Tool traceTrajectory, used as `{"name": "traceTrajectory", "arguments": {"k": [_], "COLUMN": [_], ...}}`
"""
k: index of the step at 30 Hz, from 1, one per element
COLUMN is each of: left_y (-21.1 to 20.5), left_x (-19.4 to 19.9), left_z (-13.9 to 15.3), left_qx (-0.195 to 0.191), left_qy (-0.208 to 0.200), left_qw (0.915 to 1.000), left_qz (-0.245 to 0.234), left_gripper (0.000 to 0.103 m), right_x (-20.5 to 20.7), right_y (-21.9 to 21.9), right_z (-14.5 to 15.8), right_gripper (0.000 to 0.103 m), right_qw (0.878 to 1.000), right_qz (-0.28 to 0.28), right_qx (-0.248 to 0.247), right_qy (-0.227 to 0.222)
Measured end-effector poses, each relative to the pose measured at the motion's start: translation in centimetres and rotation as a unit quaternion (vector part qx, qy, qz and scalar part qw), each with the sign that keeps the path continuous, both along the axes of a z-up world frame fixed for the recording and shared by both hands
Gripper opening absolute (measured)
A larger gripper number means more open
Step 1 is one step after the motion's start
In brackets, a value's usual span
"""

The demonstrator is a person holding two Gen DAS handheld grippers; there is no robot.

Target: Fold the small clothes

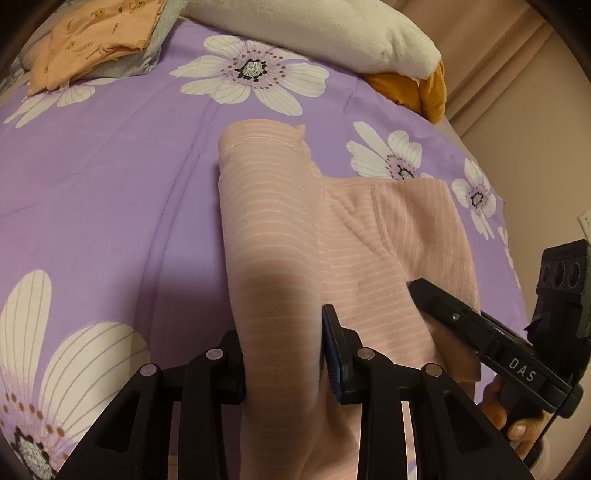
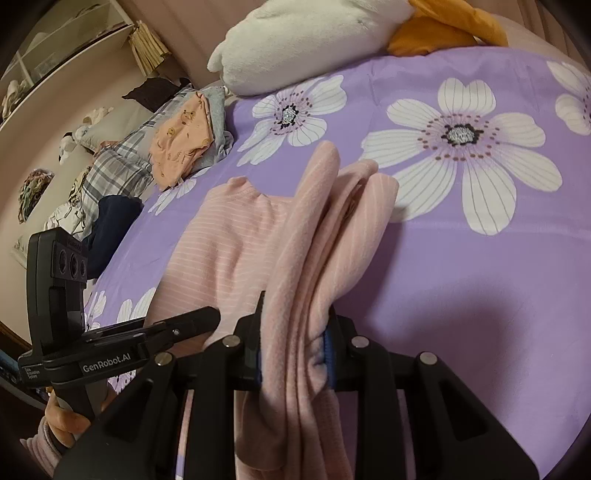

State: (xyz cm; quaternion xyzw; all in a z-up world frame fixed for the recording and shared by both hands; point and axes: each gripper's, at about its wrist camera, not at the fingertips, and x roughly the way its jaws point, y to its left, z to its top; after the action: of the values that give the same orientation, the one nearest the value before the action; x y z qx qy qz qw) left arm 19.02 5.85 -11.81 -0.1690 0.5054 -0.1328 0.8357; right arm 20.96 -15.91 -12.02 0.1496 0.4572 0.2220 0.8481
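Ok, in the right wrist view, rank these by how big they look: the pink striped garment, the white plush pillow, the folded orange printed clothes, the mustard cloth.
1. pink striped garment, though closeness to the camera inflates it
2. white plush pillow
3. folded orange printed clothes and mustard cloth look about alike; both are far off and partly hidden, so unranked.

A pink striped knit garment (image 1: 388, 240) lies on the purple flower-printed bedsheet (image 1: 110, 192), one band of it rising up into the left gripper (image 1: 284, 354) and a bunched band into the right gripper (image 2: 295, 350), which sits to that gripper's right. Behind the garment, at the sheet's far edge, rests a white plush pillow (image 1: 314, 29) touching a mustard-yellow cloth (image 1: 417, 88). To the far left lies an orange printed folded garment (image 1: 92, 40) on a grey cloth (image 1: 151, 55).
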Motion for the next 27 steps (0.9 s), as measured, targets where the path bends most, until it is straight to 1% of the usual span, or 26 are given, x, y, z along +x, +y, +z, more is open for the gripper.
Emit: {"name": "traceTrajectory", "arguments": {"k": [8,15,27], "left_y": [0.2,0.3,0.3], "left_x": [0.0,0.1,0.1], "left_z": [-0.2,-0.3,-0.3], "left_qx": [-0.005,-0.005,0.004], "left_qy": [0.002,0.003,0.0], "left_qw": [1.0,1.0,1.0], "left_qz": [0.002,0.002,0.001], "left_gripper": [0.031,0.033,0.034], "right_x": [0.3,0.4,0.4], "right_y": [-0.8,-1.3,-2.0], "right_z": [-1.0,-1.5,-1.6], "right_gripper": [0.027,0.029,0.03], "right_qw": [0.999,0.999,0.998], "right_qz": [-0.014,-0.021,-0.033], "right_qx": [0.019,0.03,0.03], "right_qy": [0.026,0.04,0.045]}}
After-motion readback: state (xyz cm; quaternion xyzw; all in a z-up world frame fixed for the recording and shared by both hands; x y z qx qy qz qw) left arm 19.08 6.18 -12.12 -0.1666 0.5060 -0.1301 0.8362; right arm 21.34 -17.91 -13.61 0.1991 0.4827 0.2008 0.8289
